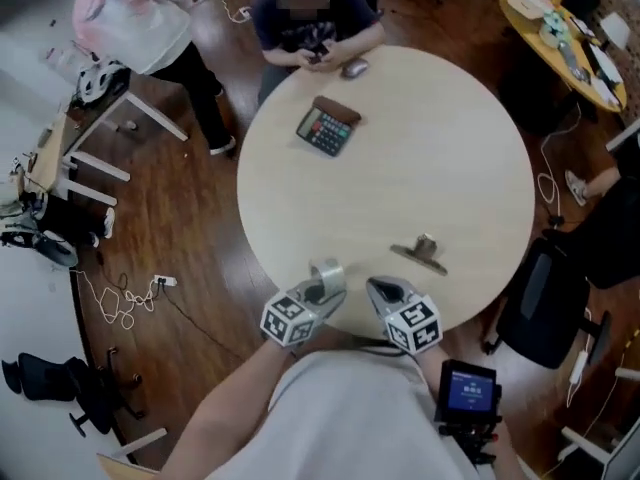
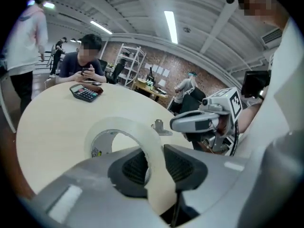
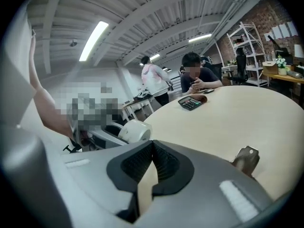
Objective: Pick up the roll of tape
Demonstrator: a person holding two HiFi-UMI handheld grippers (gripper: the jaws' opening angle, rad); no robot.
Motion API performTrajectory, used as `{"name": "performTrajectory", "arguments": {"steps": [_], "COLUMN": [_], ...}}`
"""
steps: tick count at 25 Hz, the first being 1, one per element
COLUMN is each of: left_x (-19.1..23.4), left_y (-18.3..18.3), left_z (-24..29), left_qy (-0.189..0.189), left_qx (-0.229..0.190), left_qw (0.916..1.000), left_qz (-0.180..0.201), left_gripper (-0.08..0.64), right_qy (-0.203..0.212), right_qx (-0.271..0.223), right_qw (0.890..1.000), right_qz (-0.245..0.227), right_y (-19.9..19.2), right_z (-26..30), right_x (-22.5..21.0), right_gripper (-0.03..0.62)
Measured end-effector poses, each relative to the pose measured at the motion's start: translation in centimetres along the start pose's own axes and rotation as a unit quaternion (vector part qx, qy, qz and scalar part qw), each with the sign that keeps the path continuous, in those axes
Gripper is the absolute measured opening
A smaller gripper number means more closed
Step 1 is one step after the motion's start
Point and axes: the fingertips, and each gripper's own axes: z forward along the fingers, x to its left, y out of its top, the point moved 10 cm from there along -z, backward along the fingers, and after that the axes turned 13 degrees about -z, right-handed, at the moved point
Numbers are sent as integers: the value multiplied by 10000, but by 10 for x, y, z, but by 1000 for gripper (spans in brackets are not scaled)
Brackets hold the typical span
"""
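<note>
A roll of clear tape point(image 1: 329, 274) is lifted off the near edge of the round beige table point(image 1: 440, 158). My left gripper point(image 1: 324, 288) is shut on it. In the left gripper view the tape's wall point(image 2: 124, 127) runs between the two black pads point(image 2: 134, 166), with the ring standing up in front of the jaws. My right gripper point(image 1: 386, 290) hovers just right of it over the table's edge, with nothing in it and its pads point(image 3: 164, 165) closed together. The right gripper view shows the tape point(image 3: 136, 131) at the left, in the other gripper.
A metal clip point(image 1: 421, 249) lies on the table just beyond my right gripper. A calculator point(image 1: 327, 128) and a mouse point(image 1: 354, 67) lie at the far side, where a seated person point(image 1: 312, 23) holds a phone. A black office chair point(image 1: 553, 300) stands at the right.
</note>
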Motion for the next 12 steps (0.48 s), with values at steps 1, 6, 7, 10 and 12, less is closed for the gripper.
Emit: {"name": "performTrajectory", "arguments": {"steps": [1,6,7,10,12], "left_x": [1,-20,-23,-27,-30], "left_y": [-7,-49,-55,-79,-92], "left_z": [-11,-85,-95,-117,-132], "left_qy": [-37,-294,-306,-276,-234], "left_qx": [-195,-913,-1048,-1395,-1613], "left_qw": [9998,9954,9940,9898,9866], "left_qz": [-20,-56,-16,34,62], "left_gripper": [104,104,104,104,104], "right_qy": [32,241,315,532,614], "right_qx": [-10,-341,-406,-624,-805], "right_qw": [10000,9991,9985,9955,9926], "right_qz": [-35,-72,-162,-480,-665], "right_y": [0,17,21,28,32], "right_z": [3,2,0,-6,-9], "right_x": [8,78,88,117,135], "right_gripper": [8,8,8,8,8]}}
